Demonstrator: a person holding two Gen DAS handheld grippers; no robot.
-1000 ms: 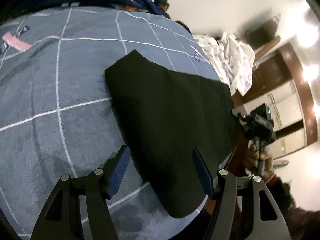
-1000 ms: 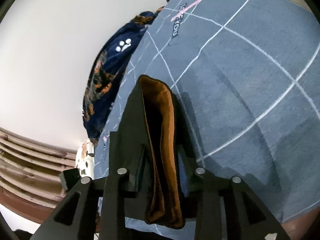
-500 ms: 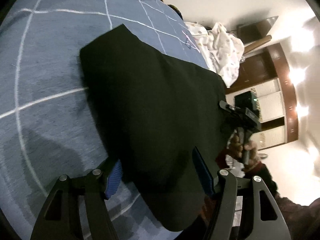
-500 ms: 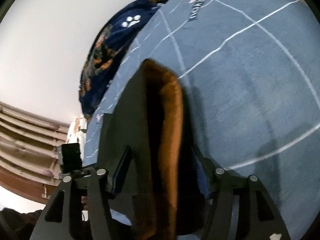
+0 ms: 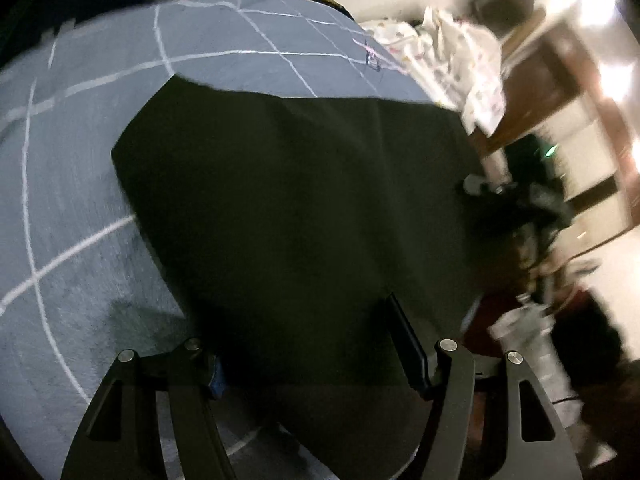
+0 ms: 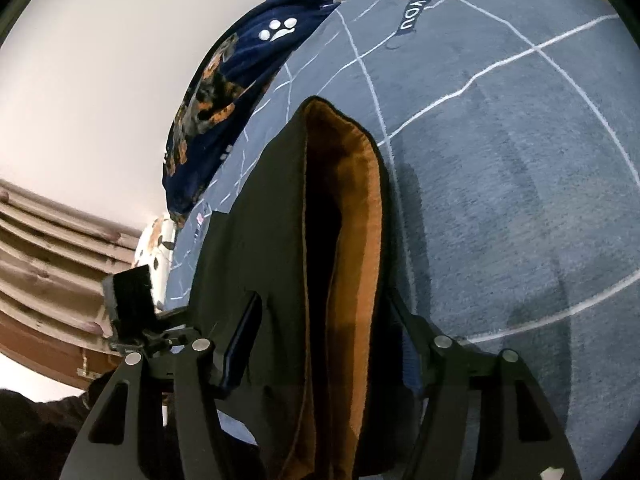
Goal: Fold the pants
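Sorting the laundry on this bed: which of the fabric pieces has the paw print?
The navy blanket bunched at the bed's far edge; it bears a white paw print and orange patches. The pants are black with an orange lining.

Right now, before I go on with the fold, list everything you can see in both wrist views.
pants: one, black with an orange-brown lining, lying folded on the bed between both sets of fingers.
bedspread: one, grey-blue with white grid lines and a pink strip, under the pants.
blanket: one, navy with a white paw print and orange patches, at the bed's far edge by the wall.
patterned cloth: one, white, heaped at the bed's far corner.
wooden furniture: brown, blurred, beyond the bed.
left gripper: black, fingers apart around the pants edge.
right gripper: black, jaws opening, pants' open end between them.
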